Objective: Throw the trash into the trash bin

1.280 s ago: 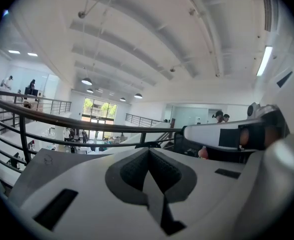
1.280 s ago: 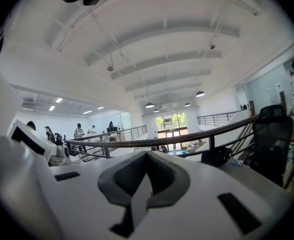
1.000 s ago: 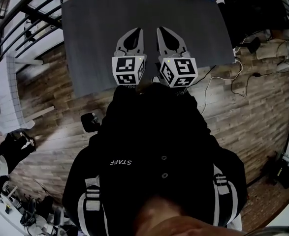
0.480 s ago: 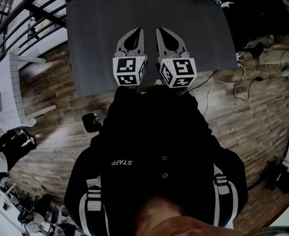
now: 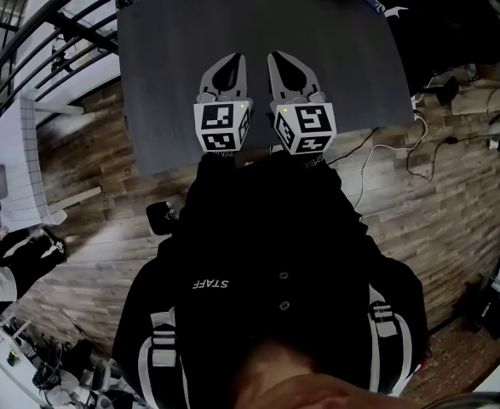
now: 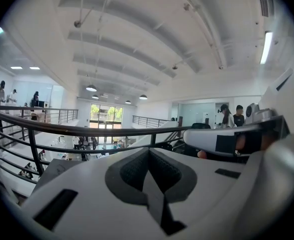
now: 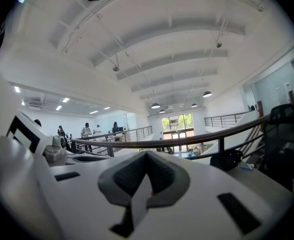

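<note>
No trash and no trash bin show in any view. In the head view my two grippers are held side by side, close to my chest, over the near edge of a dark grey table (image 5: 318, 41). The left gripper (image 5: 235, 58) and the right gripper (image 5: 277, 56) both point away from me, each with its marker cube towards me. In the left gripper view the left gripper (image 6: 149, 151) has its pads pressed together with nothing between them. The right gripper (image 7: 147, 154) looks the same in its own view. Both point roughly level at a railing and a large hall.
A black metal railing (image 5: 54, 32) runs along the far left. Cables (image 5: 386, 152) trail over the wooden floor right of the table. Dark chairs and bags (image 5: 454, 24) crowd the far right corner. A white tiled block (image 5: 20, 160) and another person (image 5: 2, 271) are at the left.
Both grippers have edged slightly farther over the table together. Their jaws have stayed shut.
</note>
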Tool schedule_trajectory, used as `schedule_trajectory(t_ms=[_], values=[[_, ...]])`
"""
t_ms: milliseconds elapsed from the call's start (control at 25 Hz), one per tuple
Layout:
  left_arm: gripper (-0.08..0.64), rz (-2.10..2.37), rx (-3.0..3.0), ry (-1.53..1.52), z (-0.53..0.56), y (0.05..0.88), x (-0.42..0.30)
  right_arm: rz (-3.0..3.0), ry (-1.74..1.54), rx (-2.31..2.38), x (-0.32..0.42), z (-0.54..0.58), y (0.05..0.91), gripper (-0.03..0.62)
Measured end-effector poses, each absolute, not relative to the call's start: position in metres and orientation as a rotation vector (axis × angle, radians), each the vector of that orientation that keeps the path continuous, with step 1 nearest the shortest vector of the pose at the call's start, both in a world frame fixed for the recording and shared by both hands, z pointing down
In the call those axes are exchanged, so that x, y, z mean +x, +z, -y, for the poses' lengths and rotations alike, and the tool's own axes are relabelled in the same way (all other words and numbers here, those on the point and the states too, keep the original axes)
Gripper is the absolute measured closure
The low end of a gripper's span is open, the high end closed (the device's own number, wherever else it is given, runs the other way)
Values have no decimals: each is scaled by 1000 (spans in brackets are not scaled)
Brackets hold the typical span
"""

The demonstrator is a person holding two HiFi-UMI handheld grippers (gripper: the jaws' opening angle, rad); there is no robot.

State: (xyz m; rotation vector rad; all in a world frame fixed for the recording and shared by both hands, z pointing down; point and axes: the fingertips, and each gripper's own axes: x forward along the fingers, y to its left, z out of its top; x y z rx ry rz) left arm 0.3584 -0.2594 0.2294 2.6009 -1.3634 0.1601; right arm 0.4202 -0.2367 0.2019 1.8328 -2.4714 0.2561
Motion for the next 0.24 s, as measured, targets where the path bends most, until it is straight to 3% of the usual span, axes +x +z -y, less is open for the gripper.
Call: schedule_trajectory(t_ms=[240], values=[[560,1389,2591,169,266,227,349,2492,250,1813,413,245,197,577]])
